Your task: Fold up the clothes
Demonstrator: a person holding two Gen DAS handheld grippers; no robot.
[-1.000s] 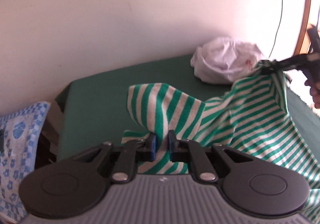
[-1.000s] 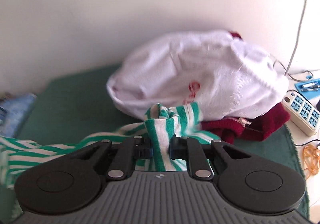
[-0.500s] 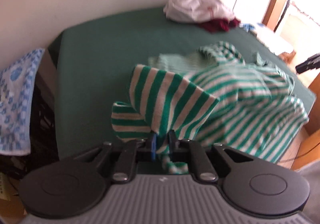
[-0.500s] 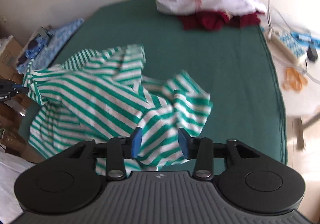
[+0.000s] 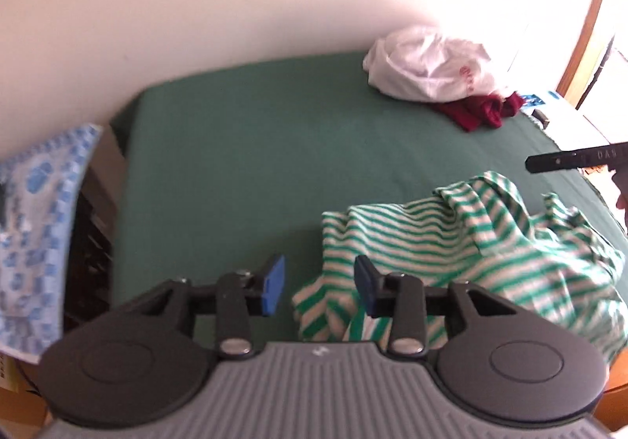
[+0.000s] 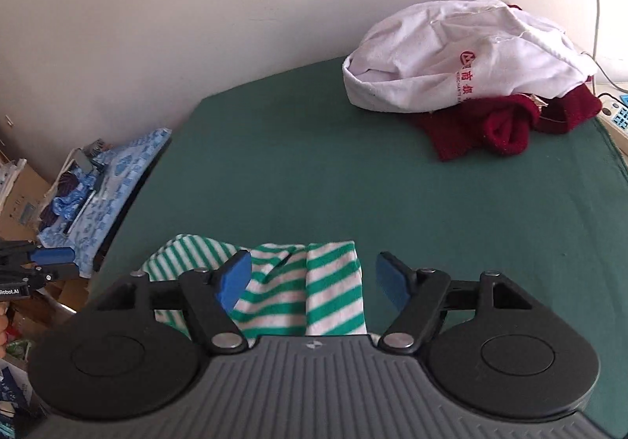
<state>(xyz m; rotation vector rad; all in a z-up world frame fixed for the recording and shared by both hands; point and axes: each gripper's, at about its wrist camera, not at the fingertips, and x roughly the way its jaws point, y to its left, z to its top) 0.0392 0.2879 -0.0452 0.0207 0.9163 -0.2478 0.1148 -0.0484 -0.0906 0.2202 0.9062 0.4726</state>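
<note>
The left gripper (image 5: 318, 285) is opening, pads clear of the striped shirt (image 5: 463, 254), which lies crumpled on the green bed (image 5: 255, 164) just right of its fingers. The right gripper (image 6: 314, 278) is opening wider; the shirt lies loose between its fingers.

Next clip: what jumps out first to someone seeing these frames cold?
The green-and-white striped shirt lies crumpled at the near edge of the green table cover. The left gripper and the right gripper hover just over it with jaws opening, pads not pressing the cloth. At the far corner by the wall, a white garment with red print sits heaped on a dark red one.
</note>
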